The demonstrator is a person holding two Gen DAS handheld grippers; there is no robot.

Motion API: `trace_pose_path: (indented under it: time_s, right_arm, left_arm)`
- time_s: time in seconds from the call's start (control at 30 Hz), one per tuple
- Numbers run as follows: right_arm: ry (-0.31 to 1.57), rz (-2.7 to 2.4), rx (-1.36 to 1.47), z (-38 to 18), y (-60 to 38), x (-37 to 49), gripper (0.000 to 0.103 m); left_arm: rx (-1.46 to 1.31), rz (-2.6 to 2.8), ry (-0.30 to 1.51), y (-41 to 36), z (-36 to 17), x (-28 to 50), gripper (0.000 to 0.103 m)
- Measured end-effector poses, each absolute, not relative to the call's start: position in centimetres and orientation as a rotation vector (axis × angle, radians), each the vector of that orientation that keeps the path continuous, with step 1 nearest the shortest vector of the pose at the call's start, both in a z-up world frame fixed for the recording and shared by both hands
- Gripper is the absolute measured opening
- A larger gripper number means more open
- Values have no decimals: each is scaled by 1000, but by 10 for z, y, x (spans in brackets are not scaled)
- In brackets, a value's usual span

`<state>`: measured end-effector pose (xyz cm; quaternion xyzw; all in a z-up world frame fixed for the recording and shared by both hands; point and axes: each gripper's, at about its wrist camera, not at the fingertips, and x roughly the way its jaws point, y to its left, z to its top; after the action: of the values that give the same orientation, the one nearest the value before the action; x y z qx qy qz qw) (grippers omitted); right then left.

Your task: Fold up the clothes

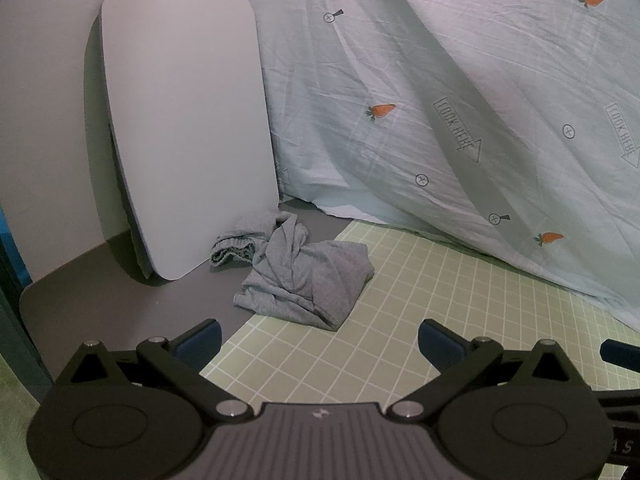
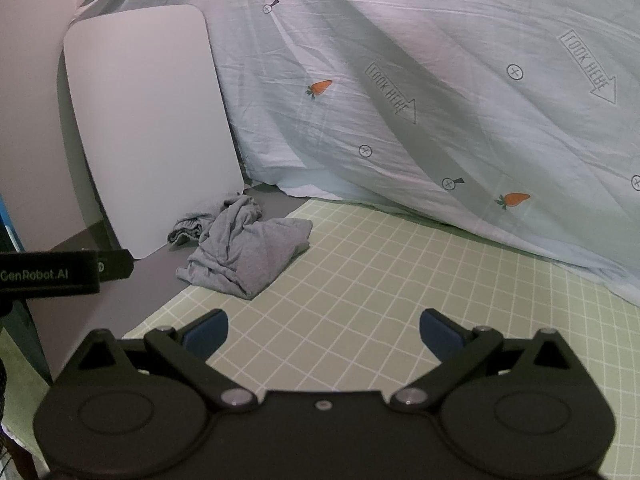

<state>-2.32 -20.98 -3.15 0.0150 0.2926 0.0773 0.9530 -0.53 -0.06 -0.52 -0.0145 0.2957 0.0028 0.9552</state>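
A crumpled grey garment (image 1: pixel 304 272) lies in a heap, half on the grey tabletop (image 1: pixel 120 292) and half on the green grid mat (image 1: pixel 400 320). The right wrist view shows the same garment (image 2: pixel 248 252) at the mat's far left corner. My left gripper (image 1: pixel 320 340) hovers open just short of the heap, its blue pads (image 1: pixel 200 342) wide apart with nothing between them. My right gripper (image 2: pixel 324 330) is open too, over the green grid mat (image 2: pixel 380 280) and to the right of the garment. The left gripper's body (image 2: pixel 60 270) shows at the left edge of the right wrist view.
A white rounded board (image 1: pixel 184 136) leans against the wall just behind the garment. A pale blue sheet (image 1: pixel 460 100) printed with carrots hangs down onto the mat's far edge. The table's left edge (image 1: pixel 24 304) is close by.
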Motion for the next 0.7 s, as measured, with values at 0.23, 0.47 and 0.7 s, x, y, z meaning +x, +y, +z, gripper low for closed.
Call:
trace_pose_path:
  time_s: [0.23, 0.47, 0.7]
  right_arm:
    - [594, 151, 32, -33, -208, -23, 103]
    - [596, 145, 37, -34, -209, -21, 103]
    - [597, 139, 43, -34, -209, -19, 103]
  left_arm:
    - [-29, 4, 604, 1, -5, -5, 103]
    - [-25, 3, 608, 3, -4, -4, 103]
    - [-25, 11, 614, 0, -6, -3, 103]
